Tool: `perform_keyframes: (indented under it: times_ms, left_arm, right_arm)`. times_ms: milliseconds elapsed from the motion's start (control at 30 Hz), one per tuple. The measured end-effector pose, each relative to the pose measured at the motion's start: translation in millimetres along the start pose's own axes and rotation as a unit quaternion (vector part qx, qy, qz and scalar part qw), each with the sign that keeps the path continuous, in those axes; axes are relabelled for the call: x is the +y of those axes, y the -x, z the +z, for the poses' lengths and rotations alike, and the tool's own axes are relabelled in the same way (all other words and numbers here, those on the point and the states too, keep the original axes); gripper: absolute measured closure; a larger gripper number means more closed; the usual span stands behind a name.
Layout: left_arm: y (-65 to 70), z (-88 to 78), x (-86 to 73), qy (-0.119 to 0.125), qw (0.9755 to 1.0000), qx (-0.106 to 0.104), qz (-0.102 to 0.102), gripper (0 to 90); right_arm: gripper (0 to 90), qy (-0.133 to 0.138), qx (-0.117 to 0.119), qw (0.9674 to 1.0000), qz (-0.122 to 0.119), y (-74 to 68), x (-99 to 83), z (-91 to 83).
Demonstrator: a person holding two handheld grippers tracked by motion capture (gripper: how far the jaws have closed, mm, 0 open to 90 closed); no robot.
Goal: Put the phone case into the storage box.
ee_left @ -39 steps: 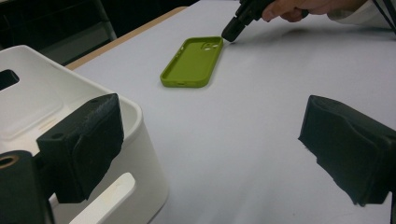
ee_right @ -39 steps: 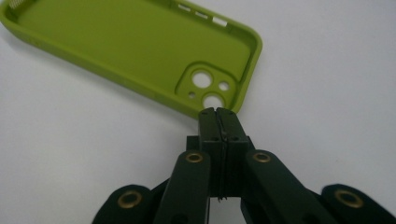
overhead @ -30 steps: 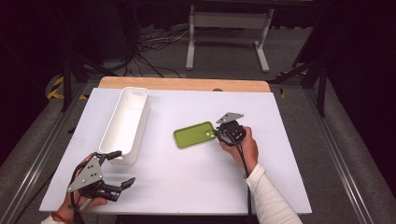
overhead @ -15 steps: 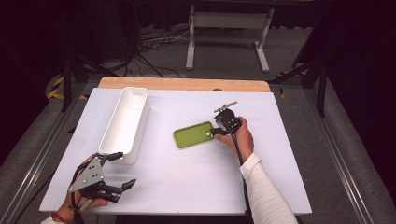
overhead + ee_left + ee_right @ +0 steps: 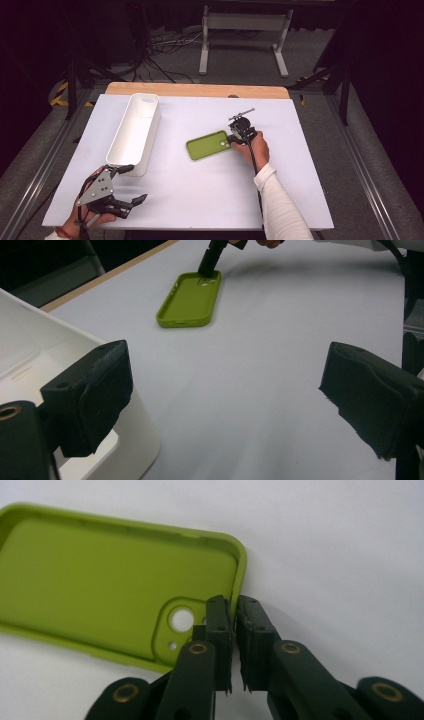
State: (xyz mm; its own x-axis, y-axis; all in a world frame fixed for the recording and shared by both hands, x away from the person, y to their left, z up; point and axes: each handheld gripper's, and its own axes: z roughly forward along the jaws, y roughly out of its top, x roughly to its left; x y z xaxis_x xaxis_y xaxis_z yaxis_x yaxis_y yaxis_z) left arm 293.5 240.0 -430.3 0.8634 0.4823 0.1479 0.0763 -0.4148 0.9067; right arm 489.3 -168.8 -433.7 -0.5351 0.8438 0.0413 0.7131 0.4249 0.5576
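At centre frame on the white table [image 5: 200, 200], the right tool [image 5: 234, 141] pinches the near end wall of the flat green silicone phone case [image 5: 208, 145], while the left tool [image 5: 131, 184] waits open at lower left.

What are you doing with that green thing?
A person holds a gripper in each hand at a white table. The right gripper is pinching the end wall of a green phone case, which lies open side up near the table's middle. The left gripper waits open near the front edge, beside a long white bin.
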Motion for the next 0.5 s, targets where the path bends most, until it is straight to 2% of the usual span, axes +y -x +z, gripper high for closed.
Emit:
perform_keyframes:
  times_ms: [67, 200, 433, 500]
  left_arm:
    - [-0.2, 0.2, 0.2, -0.001, 1.0, -0.002, 0.002, 7.4]
    - [0.1, 0.6, -0.1, -0.004, 1.0, -0.002, 0.002, 7.3]
    - [-1.3, -0.1, -0.6, 0.0, 1.0, 0.0, 0.0, 7.5]
    - [-2.0, -0.5, -0.2, -0.001, 1.0, -0.001, -0.001, 7.5]
  right_arm:
    - [88.7, 0.003, -0.006, 1.0, 0.004, -1.0, -0.4, 0.6]
    - [89.2, 0.015, -0.05, 0.9985, -0.013, -11.5, -1.7, 3.0]
    - [89.3, 0.03, -0.045, 0.9985, -0.005, -10.1, -3.0, 2.6]
    - [89.3, 0.042, -0.046, 0.998, -0.002, -8.7, -3.8, 0.5]
